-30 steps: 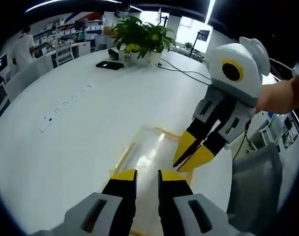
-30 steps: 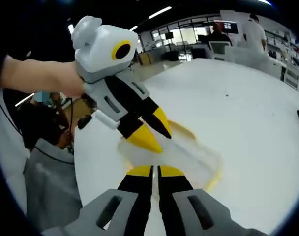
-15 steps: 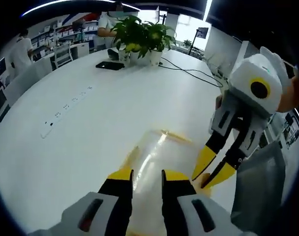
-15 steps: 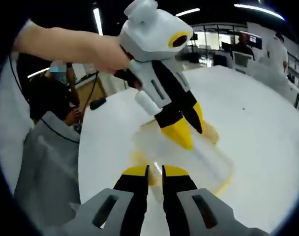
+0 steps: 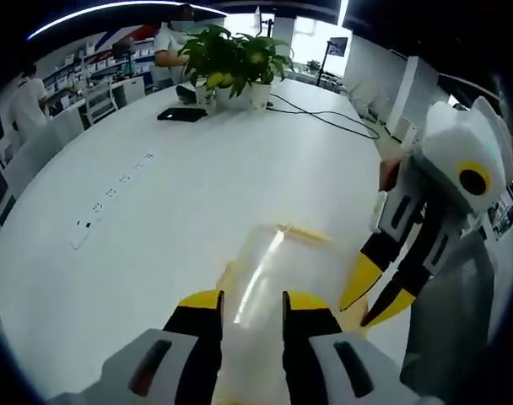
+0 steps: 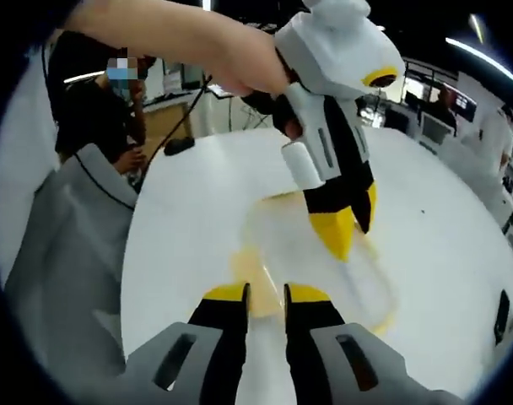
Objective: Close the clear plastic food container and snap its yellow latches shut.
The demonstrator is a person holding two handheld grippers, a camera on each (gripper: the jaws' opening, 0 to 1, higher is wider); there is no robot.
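on the white table (image 5: 155, 219), both grippers (image 5: 250, 299) (image 6: 265, 291) flank the clear container (image 5: 282, 261)

A food container (image 5: 282, 261) sits on a table (image 5: 155, 211), at its near right edge. Potted plants (image 5: 235, 63) and a phone (image 5: 182, 114) stand far behind it; a power strip (image 5: 113, 194) lies left.

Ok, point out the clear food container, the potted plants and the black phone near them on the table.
clear food container (image 5: 278, 270), left gripper view, on its transparent lid.
potted plants (image 5: 235, 59), left gripper view, on the green leaves.
black phone (image 5: 182, 114), left gripper view, on its flat dark face.
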